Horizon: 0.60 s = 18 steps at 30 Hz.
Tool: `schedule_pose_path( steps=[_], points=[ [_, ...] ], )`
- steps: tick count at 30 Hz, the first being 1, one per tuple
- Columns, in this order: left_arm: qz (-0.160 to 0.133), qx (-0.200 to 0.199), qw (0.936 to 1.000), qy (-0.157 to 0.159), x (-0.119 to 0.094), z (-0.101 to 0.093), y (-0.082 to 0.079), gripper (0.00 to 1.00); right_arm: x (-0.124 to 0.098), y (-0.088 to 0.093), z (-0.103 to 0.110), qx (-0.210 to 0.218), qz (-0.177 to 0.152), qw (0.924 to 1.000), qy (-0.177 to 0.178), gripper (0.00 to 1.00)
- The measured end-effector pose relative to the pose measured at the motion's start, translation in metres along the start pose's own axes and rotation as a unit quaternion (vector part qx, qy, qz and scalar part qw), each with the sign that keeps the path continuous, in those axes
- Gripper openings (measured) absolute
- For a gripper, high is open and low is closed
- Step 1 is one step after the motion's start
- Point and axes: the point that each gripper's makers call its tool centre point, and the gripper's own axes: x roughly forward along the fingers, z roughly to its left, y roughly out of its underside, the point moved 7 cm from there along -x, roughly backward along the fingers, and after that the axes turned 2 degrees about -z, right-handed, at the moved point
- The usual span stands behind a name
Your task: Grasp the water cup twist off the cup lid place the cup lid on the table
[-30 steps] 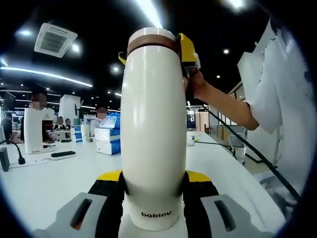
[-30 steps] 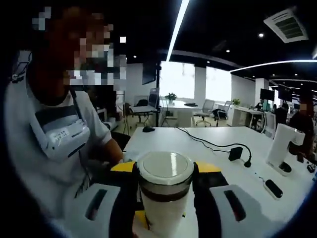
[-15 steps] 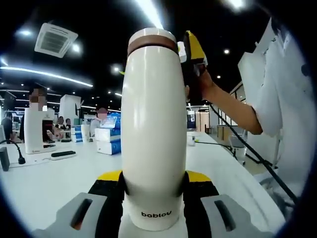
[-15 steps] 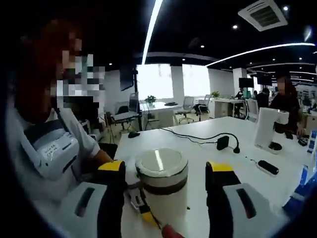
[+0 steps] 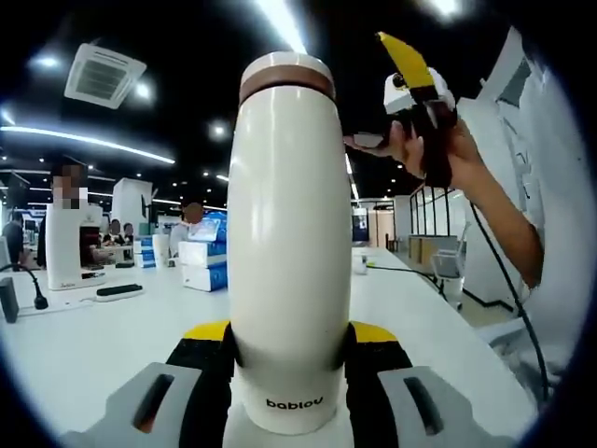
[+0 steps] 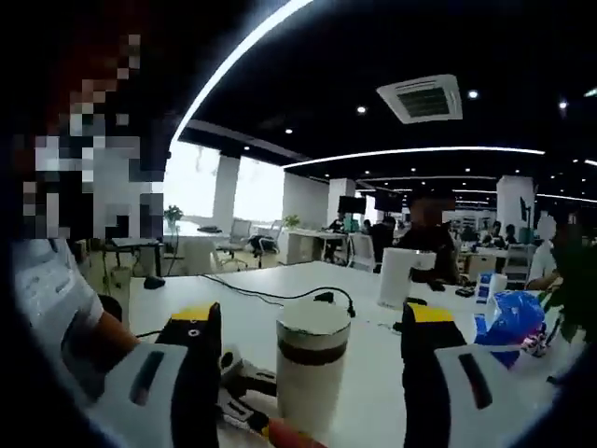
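Your left gripper (image 5: pixel 289 350) is closed on the tall cream-white water cup (image 5: pixel 289 243), its black-and-yellow jaws pressing the lower body from both sides, just above the "bablov" lettering. The cup stands upright between the jaws and rises through the centre of the left gripper view. The cup lid with a brown band (image 5: pixel 286 75) is still seated on top of the cup.

In the left gripper view, your right gripper (image 5: pixel 410 79) is held up beside the top of the cup, off to one side and clear of the lid. Your hand (image 5: pixel 438 149) grips its handle, and a black cable (image 5: pixel 508 289) hangs down from it.

In the right gripper view, the right gripper (image 6: pixel 312 327) stands wide open. The cup (image 6: pixel 311 373) and its lid (image 6: pixel 313 331) sit between the two jaws with a clear gap on each side; neither jaw touches the cup. The left gripper (image 6: pixel 238 392) is seen low against the cup's base.

The white table (image 5: pixel 84 336) extends behind the cup. On it lie a flat black bar-shaped device (image 5: pixel 118 291), a stack of white and blue boxes (image 5: pixel 201 266) and a tall white appliance (image 5: pixel 63 247).
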Motion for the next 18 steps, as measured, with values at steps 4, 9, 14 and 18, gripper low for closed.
schedule_pose_path(
  steps=[4, 9, 14, 18],
  points=[
    [0.000, 0.000, 1.0000, 0.000, 0.000, 0.000, 0.000, 0.48, -0.007, 0.015, 0.019, -0.007, 0.015, 0.9985, 0.052, 0.79],
    [0.000, 0.000, 1.0000, 0.001, 0.000, -0.001, 0.001, 0.48, -0.012, 0.037, 0.032, -0.007, 0.044, 0.9959, 0.079, 0.78],
    [0.000, 0.000, 1.0000, 0.001, 0.001, -0.001, 0.001, 0.48, -0.010, 0.037, 0.031, -0.008, 0.032, 0.9937, 0.108, 0.74],
    [0.000, 0.001, 1.0000, 0.001, 0.001, -0.002, 0.001, 0.48, -0.001, 0.034, 0.023, -0.001, 0.028, 0.9935, 0.111, 0.72]
  ],
)
